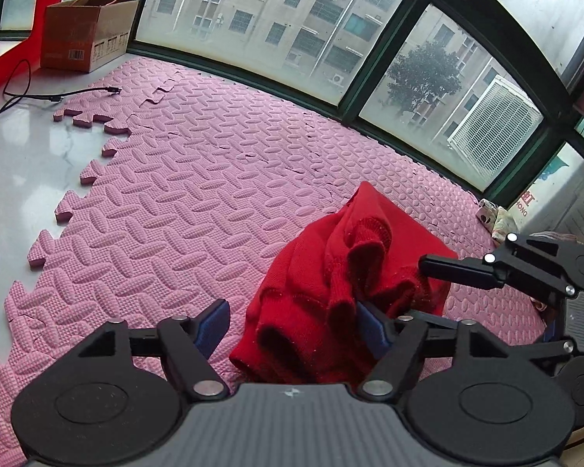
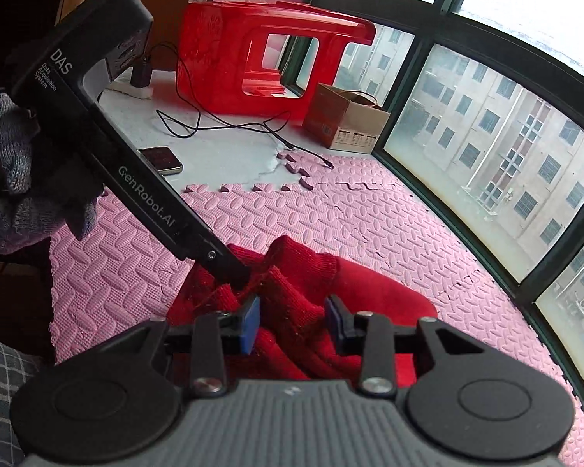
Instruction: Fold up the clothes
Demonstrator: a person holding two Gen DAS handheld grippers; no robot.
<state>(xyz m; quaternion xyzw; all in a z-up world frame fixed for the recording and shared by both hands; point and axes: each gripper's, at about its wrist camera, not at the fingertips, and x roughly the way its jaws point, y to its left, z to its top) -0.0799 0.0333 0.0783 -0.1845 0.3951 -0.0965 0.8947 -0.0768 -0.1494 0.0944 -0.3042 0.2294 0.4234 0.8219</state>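
A red knit garment (image 1: 331, 272) lies bunched up on the pink foam mat (image 1: 198, 194). My left gripper (image 1: 292, 313) is open around its near edge: the right pad (image 1: 372, 330) is against the folds, and the left pad (image 1: 214, 327) stands clear over the mat. In the right wrist view the right gripper (image 2: 292, 317) is open, with a ridge of the red garment (image 2: 303, 272) rising between its blue pads. A gloved hand (image 2: 11, 179) holds the left gripper (image 2: 235, 272), whose tip dips into the cloth just ahead. The right gripper (image 1: 414, 290) comes in from the right over the cloth.
A cardboard box (image 1: 85, 35) and a red plastic stool (image 2: 253, 58) stand on the white sill by the windows. A phone (image 2: 161, 159) and a black cable (image 2: 229, 124) lie beside the mat's jagged edge. Dark window frames (image 1: 331, 101) bound the far side.
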